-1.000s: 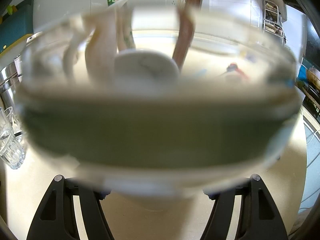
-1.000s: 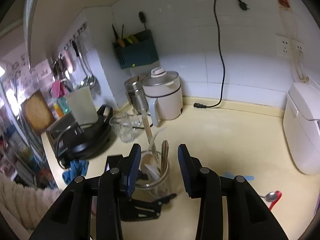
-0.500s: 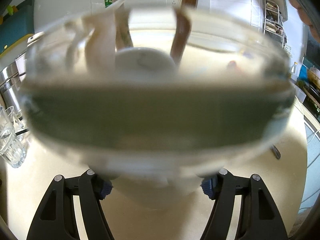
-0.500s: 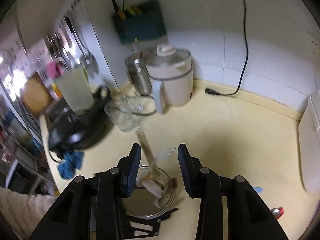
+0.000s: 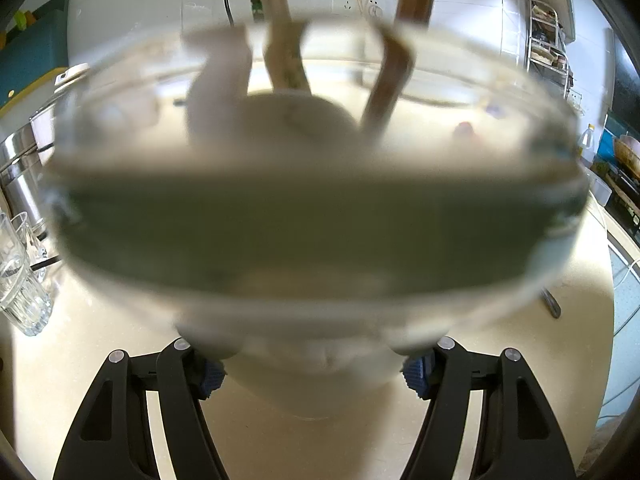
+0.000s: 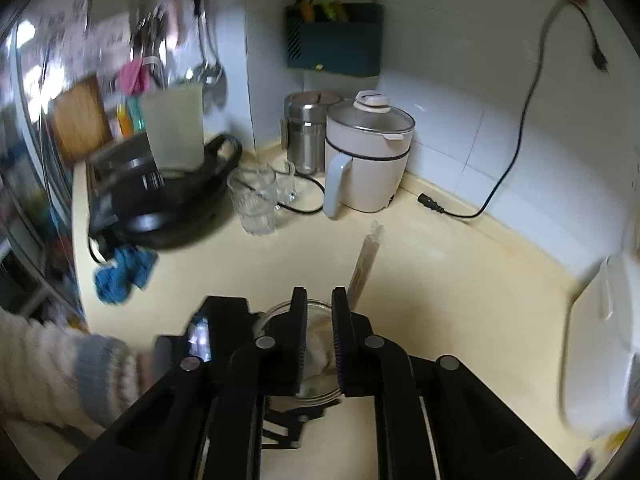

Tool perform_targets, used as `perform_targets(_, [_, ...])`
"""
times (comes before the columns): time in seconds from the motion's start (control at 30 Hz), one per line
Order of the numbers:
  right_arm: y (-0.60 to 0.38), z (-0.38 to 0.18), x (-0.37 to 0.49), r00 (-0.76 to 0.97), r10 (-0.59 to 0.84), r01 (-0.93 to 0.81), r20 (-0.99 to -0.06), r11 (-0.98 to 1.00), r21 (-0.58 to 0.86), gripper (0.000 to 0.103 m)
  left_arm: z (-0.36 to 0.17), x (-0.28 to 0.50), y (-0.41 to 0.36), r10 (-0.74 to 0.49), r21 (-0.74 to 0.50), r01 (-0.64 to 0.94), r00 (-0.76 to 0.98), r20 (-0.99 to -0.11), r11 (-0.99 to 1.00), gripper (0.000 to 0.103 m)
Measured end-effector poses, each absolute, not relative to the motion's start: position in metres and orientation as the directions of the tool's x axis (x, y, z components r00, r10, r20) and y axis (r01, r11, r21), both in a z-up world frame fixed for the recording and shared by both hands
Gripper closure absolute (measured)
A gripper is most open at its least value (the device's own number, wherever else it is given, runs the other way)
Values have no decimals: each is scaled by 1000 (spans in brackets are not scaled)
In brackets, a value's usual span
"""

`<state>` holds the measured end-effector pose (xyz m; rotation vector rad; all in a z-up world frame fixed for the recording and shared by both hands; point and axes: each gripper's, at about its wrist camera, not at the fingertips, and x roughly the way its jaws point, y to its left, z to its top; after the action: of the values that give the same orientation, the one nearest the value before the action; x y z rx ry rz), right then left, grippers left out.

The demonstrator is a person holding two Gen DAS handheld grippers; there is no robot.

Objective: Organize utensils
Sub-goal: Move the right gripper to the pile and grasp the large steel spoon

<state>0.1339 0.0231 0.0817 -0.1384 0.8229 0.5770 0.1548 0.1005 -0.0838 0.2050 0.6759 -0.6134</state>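
Note:
A clear glass jar [image 5: 312,220] fills the left wrist view, blurred. My left gripper [image 5: 316,372] is shut on its base, a blue pad on each side. Inside stand a brown-handled utensil [image 5: 394,76], wrapped chopsticks [image 5: 280,40] and a white spoon [image 5: 296,116]. In the right wrist view my right gripper [image 6: 319,312] hangs just above the jar [image 6: 280,314], its jaws closing to a narrow gap. Through the gap I see only pale, blurred jar contents, and no pad visibly presses on anything. The wrapped chopsticks [image 6: 366,264] stick out to the right of the fingers.
On the cream counter [image 6: 460,300] stand a white kettle [image 6: 366,160], a steel canister [image 6: 306,132], drinking glasses [image 6: 254,204], a black appliance [image 6: 160,200] and a blue cloth [image 6: 122,272]. A white appliance [image 6: 600,352] sits at right. A sleeve [image 6: 60,368] reaches in at lower left.
My right gripper has moved in over the jar, rolled, and narrowed its jaws. The left gripper and the jar have stayed in place.

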Motion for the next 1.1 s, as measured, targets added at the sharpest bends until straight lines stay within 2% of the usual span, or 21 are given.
perform_targets(0.2, [-29, 109, 121, 641, 411, -398, -649, 900, 178, 81, -84, 155, 101, -464, -17, 592, 613, -640, 806, 31])
perform_targets(0.33, [-82, 109, 111, 701, 296, -242, -649, 955, 174, 77, -84, 155, 102, -465, -18, 593, 612, -640, 805, 31])
perform_targets(0.53, [-178, 69, 93, 661, 114, 78, -742, 973, 218, 76, -85, 156, 103, -462, -15, 591, 614, -640, 806, 31])
perform_targets(0.7, [-234, 16, 77, 558, 65, 280, -828, 924, 260, 75, -85, 156, 103, -463, -16, 592, 613, -641, 806, 31])
perform_targets(0.8, [-255, -22, 71, 471, 82, 372, -878, 884, 282, 75, -86, 156, 101, -459, -13, 591, 613, -643, 807, 31])
perform_targets(0.93, [-259, -52, 70, 392, 72, 402, -917, 883, 241, 75, -85, 156, 99, -458, -11, 590, 614, -643, 807, 31])
perform_targets(1.1, [-233, -75, 79, 349, 107, 310, -931, 924, 223, 75, -85, 156, 100, -459, -12, 591, 613, -644, 807, 31])
